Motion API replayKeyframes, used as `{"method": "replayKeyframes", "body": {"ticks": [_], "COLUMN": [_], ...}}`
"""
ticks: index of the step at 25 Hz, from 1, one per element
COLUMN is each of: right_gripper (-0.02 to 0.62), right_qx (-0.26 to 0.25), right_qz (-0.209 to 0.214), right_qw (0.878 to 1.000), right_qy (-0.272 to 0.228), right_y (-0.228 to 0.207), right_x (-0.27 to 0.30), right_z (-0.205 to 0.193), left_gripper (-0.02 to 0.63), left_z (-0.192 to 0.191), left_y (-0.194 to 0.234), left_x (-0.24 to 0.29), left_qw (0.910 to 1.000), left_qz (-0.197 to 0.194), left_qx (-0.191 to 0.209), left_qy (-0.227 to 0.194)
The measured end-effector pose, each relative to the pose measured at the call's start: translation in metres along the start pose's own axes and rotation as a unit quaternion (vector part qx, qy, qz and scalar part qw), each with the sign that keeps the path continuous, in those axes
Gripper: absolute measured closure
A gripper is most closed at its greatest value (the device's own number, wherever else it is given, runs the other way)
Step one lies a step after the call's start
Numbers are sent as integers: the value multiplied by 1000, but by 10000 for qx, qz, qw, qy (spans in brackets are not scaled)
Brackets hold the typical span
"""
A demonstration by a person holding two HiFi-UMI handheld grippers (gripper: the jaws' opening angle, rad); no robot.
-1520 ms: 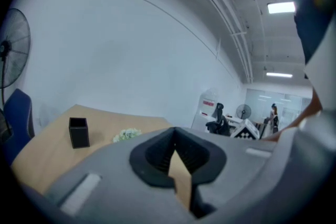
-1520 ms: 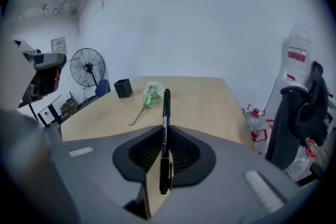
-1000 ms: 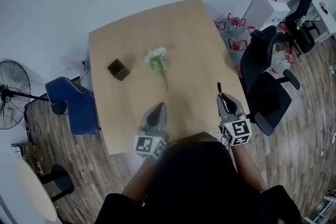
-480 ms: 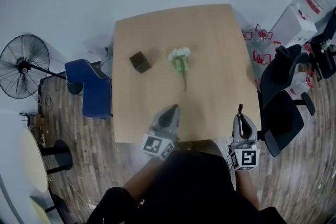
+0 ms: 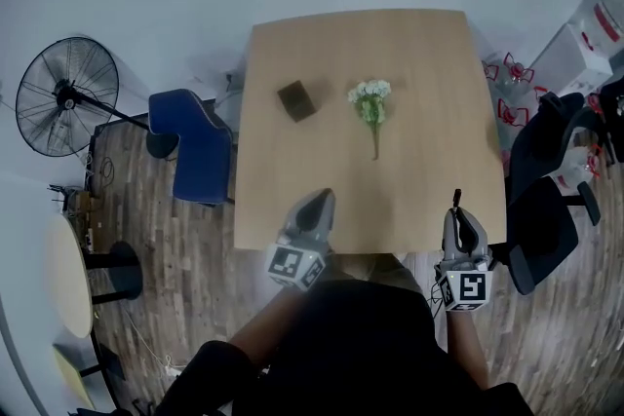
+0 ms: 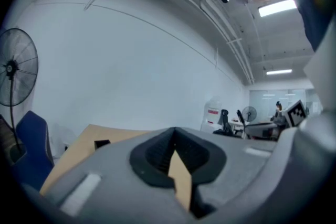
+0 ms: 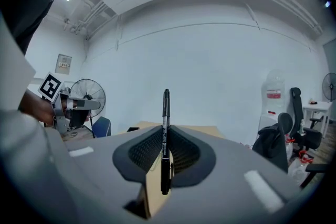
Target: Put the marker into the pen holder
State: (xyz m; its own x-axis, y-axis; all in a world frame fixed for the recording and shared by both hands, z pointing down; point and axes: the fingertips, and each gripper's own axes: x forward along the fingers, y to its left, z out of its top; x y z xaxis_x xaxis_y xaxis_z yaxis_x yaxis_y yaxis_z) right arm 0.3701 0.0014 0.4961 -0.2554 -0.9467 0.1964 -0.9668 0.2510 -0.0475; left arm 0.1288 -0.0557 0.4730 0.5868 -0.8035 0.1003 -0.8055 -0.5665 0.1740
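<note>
The black marker [image 7: 166, 113] stands upright between the jaws of my right gripper [image 7: 165, 134], which is shut on its lower half. In the head view that gripper [image 5: 458, 212] hovers at the near right corner of the wooden table [image 5: 429, 63], and the marker [image 5: 456, 201] points away from me. The pen holder [image 5: 296, 99], a small dark cube, sits at the far left of the table and shows as a dark block [image 6: 102, 142] in the left gripper view. My left gripper [image 5: 320, 198] hangs over the near edge, shut and empty, its tips meeting [image 6: 173, 131].
A sprig of white flowers [image 5: 370, 102] lies mid-table, right of the pen holder. A blue chair [image 5: 195, 141] and a standing fan [image 5: 63, 97] are left of the table. Black office chairs [image 5: 546, 200] and water bottles [image 5: 512, 73] crowd its right side.
Both grippers have drawn back toward the near table edge, and the head view has swung so the table sits further right. The marker stays clamped in the right gripper.
</note>
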Motion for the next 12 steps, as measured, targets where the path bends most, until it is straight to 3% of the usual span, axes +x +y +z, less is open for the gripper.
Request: {"method": "replayKeyframes", "body": {"ticks": [6,12], "right_gripper": [555,555], "right_qx": [125,375], "right_qz": [-165,-54], "right_qw": [9996,9992], "right_qy": [-182,-142], "right_y": [81,211], "right_x": [7,31], "right_z": [9,7], "left_gripper": [603,603], "left_z": [20,31], "left_y": [59,137], "left_x": [-58,-126], "left_qw": [9994,9987], "left_qz": [-117,-237], "left_qx": [-8,-64], "left_qy": [-312,-446]}}
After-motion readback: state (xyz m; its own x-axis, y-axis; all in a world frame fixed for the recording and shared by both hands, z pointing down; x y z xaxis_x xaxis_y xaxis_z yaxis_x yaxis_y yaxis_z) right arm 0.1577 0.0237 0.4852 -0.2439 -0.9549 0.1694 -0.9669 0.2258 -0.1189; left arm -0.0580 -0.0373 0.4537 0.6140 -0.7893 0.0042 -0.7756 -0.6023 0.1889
